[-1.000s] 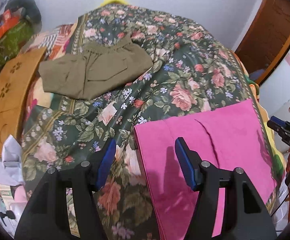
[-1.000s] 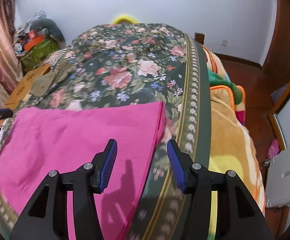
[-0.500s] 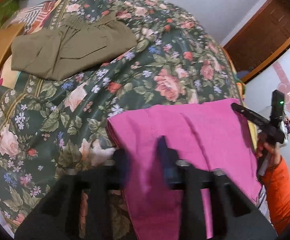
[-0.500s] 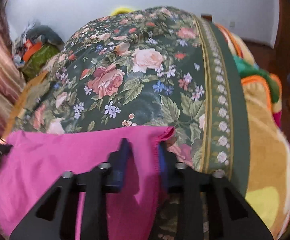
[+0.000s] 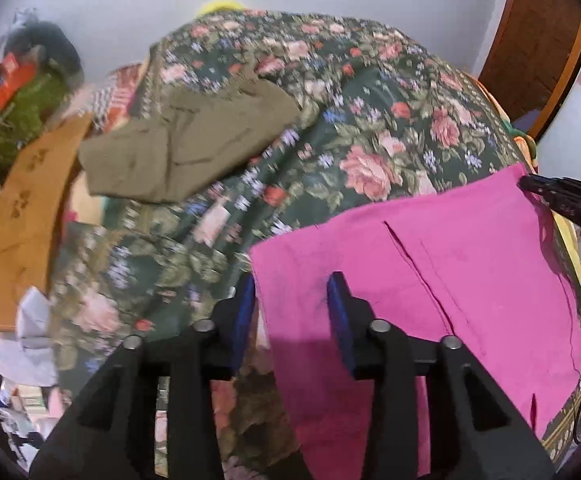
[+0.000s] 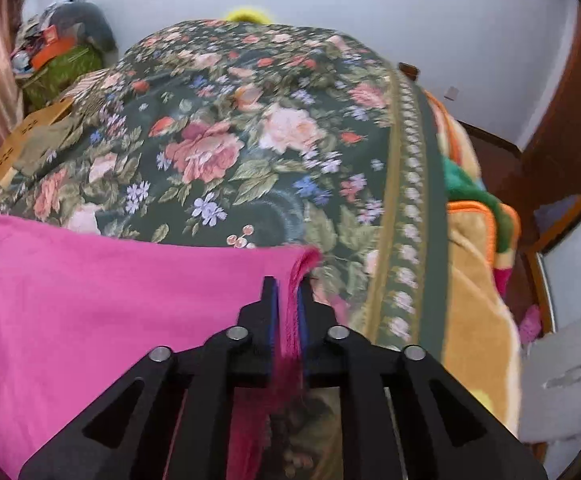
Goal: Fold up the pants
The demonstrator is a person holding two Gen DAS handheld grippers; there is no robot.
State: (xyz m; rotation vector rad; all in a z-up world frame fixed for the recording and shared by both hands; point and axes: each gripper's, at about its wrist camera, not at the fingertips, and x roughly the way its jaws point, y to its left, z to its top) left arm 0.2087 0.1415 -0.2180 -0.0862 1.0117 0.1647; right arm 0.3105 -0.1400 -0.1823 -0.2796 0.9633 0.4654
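While pink pants [image 5: 430, 280] lie flat on floral bed [image 5: 370, 120], right tongs [image 6: 288, 304] pinch corner at 3 o'clock; left tongs [image 5: 290, 300] opening, straddling 9 o'clock edge. Soft, light, limp: grip corners.

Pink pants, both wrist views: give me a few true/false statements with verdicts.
1. The right gripper is shut on a corner of the pink pants. True.
2. The left gripper is clamped tight on the pants. False: its jaws are opening, with the pants' edge between them.
3. The olive pants lie folded farther up the floral bedspread. True.
4. The pink pants hang over the floor. False: they lie on the bedspread.
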